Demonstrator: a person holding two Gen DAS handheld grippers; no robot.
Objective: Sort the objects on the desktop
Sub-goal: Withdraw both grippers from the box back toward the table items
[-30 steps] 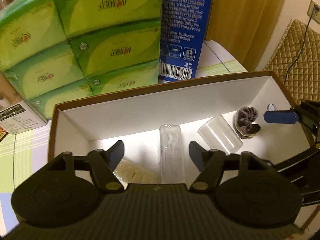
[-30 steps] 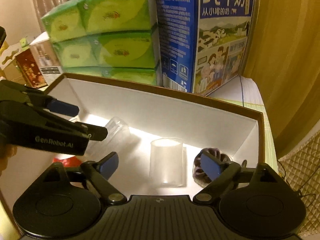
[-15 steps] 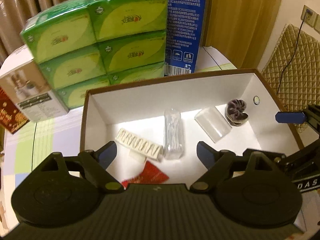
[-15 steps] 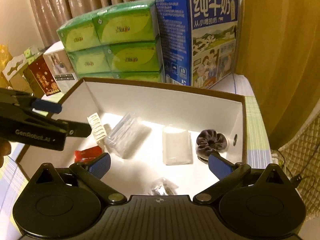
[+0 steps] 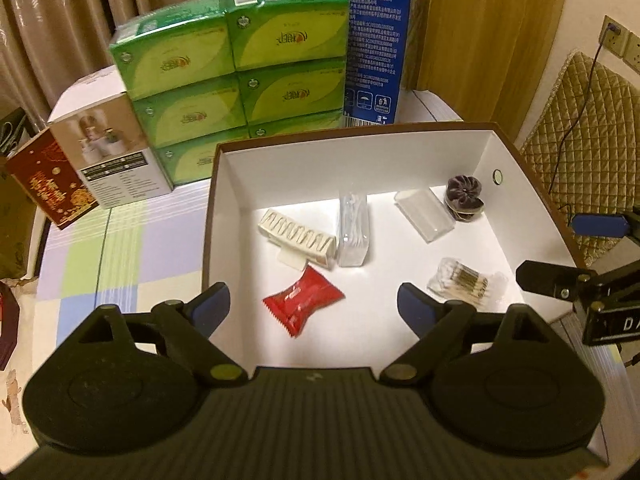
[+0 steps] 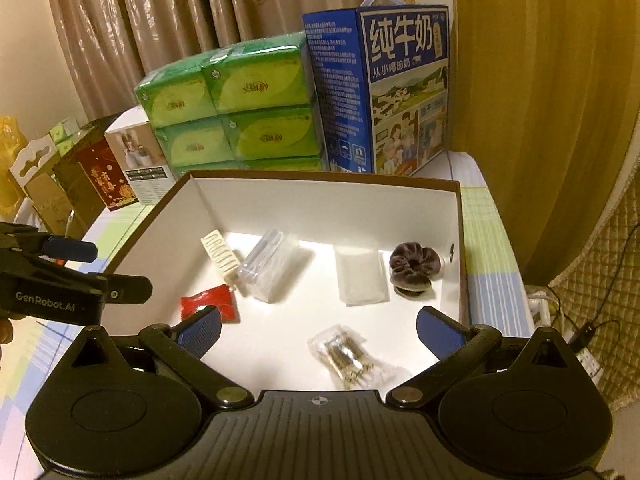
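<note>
A brown-rimmed box (image 5: 208,216) with a white inside holds a cream hair clip (image 5: 298,236), a clear stick packet (image 5: 353,226), a clear plastic case (image 5: 424,216), a purple scrunchie (image 5: 464,198), a red sachet (image 5: 303,304) and a bag of cotton swabs (image 5: 466,280). My left gripper (image 5: 314,306) hangs above the box's near side, its jaws opening with nothing gripped. My right gripper (image 6: 319,330) stands wide open and empty over the near right part, above the swab bag (image 6: 348,354). Each gripper shows at the edge of the other's view.
Behind the box stand stacked green tissue packs (image 5: 240,80) and a tall blue milk carton (image 6: 376,92). A white carton (image 5: 108,152) and a red carton (image 5: 48,184) sit at the left on the checked tablecloth (image 5: 100,248). A quilted chair (image 5: 580,128) is at the right.
Both grippers have drawn back and risen out of the box, so the red sachet and swab bag now show. Both pairs of jaws stand wider apart.
</note>
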